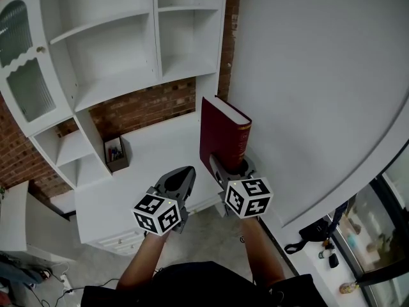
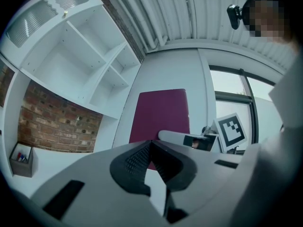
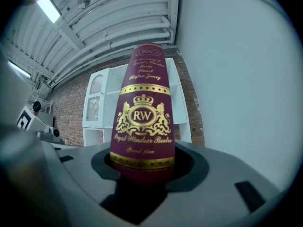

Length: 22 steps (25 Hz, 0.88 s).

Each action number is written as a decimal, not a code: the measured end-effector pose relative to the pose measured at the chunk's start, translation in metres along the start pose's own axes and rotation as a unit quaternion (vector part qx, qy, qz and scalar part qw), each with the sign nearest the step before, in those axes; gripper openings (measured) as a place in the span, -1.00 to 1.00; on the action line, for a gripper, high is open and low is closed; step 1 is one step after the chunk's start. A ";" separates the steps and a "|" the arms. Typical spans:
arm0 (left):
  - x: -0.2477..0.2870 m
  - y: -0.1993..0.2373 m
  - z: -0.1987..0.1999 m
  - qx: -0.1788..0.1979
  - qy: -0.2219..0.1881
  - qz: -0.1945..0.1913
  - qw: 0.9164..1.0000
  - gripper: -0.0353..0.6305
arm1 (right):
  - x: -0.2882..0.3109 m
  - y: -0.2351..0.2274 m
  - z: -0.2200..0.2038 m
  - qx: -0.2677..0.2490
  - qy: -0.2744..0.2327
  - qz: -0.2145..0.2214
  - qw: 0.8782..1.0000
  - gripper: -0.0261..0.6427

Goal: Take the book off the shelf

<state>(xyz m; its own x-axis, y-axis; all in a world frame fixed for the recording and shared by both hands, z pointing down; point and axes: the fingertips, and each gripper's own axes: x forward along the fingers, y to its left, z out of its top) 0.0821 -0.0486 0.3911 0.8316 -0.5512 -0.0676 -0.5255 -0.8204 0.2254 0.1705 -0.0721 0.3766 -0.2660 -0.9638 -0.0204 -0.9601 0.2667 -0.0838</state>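
The book [image 1: 222, 133] stands upright, its spine clamped in the right tool [image 1: 231, 165], apparently to carry it clear of the shelf [image 1: 121, 75]; the left tool [image 1: 187, 173] is closed, empty.

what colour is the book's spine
The book has a maroon spine with gold crest and lettering; clearest in the right gripper view.
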 end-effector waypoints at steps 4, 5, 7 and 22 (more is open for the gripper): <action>0.001 0.001 0.004 0.001 0.000 -0.004 1.000 -0.85 | 0.002 0.000 -0.002 0.006 0.003 -0.004 1.000 -0.21; 0.000 0.004 0.005 0.001 0.001 -0.004 1.000 -0.85 | 0.004 0.002 -0.002 0.006 0.004 -0.005 1.000 -0.21; -0.002 0.010 0.007 -0.001 0.002 -0.002 1.000 -0.85 | 0.007 0.005 -0.002 0.002 0.005 -0.006 1.000 -0.21; -0.017 0.043 0.020 -0.010 0.000 -0.010 1.000 -0.84 | 0.026 0.021 -0.003 -0.006 0.014 -0.026 1.000 -0.21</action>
<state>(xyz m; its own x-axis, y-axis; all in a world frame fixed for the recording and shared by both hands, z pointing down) 0.0416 -0.0777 0.3826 0.8415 -0.5354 -0.0720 -0.5058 -0.8277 0.2428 0.1429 -0.0911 0.3772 -0.2172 -0.9761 0.0111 -0.9737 0.2158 -0.0728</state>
